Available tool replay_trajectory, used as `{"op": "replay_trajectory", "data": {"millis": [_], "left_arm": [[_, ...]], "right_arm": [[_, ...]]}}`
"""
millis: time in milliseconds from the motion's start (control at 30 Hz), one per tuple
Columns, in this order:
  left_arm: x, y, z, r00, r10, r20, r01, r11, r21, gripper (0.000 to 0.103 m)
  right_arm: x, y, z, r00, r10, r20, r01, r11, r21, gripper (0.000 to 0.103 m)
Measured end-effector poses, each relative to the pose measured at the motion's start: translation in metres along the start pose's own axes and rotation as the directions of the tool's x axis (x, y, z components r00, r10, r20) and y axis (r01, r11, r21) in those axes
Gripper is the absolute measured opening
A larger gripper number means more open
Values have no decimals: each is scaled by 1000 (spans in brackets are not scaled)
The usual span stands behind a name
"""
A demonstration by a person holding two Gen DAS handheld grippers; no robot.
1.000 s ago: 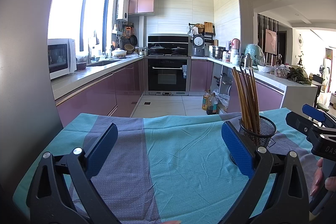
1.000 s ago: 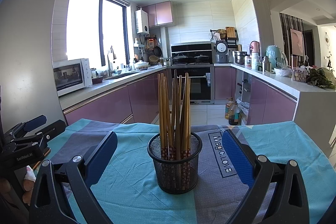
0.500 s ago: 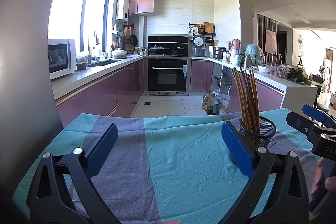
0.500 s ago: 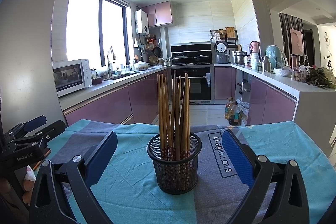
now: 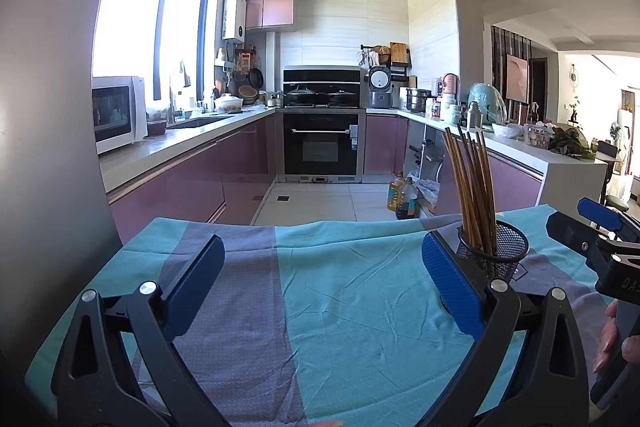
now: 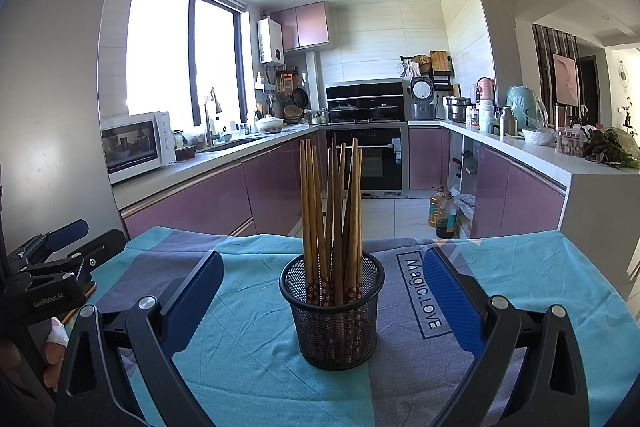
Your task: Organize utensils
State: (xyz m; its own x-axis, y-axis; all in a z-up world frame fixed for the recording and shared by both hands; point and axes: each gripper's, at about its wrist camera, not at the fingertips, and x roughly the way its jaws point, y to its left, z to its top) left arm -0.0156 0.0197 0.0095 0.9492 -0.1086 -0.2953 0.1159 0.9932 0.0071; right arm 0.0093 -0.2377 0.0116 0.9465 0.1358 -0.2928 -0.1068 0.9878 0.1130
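Upright, chopsticks point(image 6: 331, 211) stand in mesh holder point(image 6: 334, 311), long axes near-vertical.

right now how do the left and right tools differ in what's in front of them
The right tool has the mesh holder of chopsticks centred between its fingers; the left tool frames only bare cloth, with the holder off beyond its right finger. Both are open, empty, and low over the table.

Chopsticks point(image 6: 330, 211) stand in a mesh holder point(image 6: 335, 311) on the table point(image 6: 248, 359), midway between its left and right edges, nearer its far edge.
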Motion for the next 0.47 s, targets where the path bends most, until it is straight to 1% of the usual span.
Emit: {"op": "replay_trajectory", "data": {"millis": [200, 300, 400, 433, 467], "left_arm": [[0, -4, -1, 1000, -10, -1, 10, 1000, 10, 97], [9, 0, -3, 998, -18, -53, 18, 1000, -2, 97], [22, 8, -7, 994, -3, -107, 2, 1000, -11, 97], [28, 12, -9, 991, -7, -135, 5, 1000, -20, 97], [33, 16, -11, 987, -4, -160, -1, 1000, -28, 97]], "right_arm": [[1, -5, -2, 1000, -5, -8, 5, 1000, -2, 97], [3, -15, -5, 999, -31, -27, 30, 999, -9, 97], [13, -44, -12, 992, -75, -101, 76, 997, 4, 97], [23, -59, -16, 980, -126, -156, 128, 992, -3, 97], [30, -70, -20, 969, -155, -192, 156, 988, -6, 97]]}}
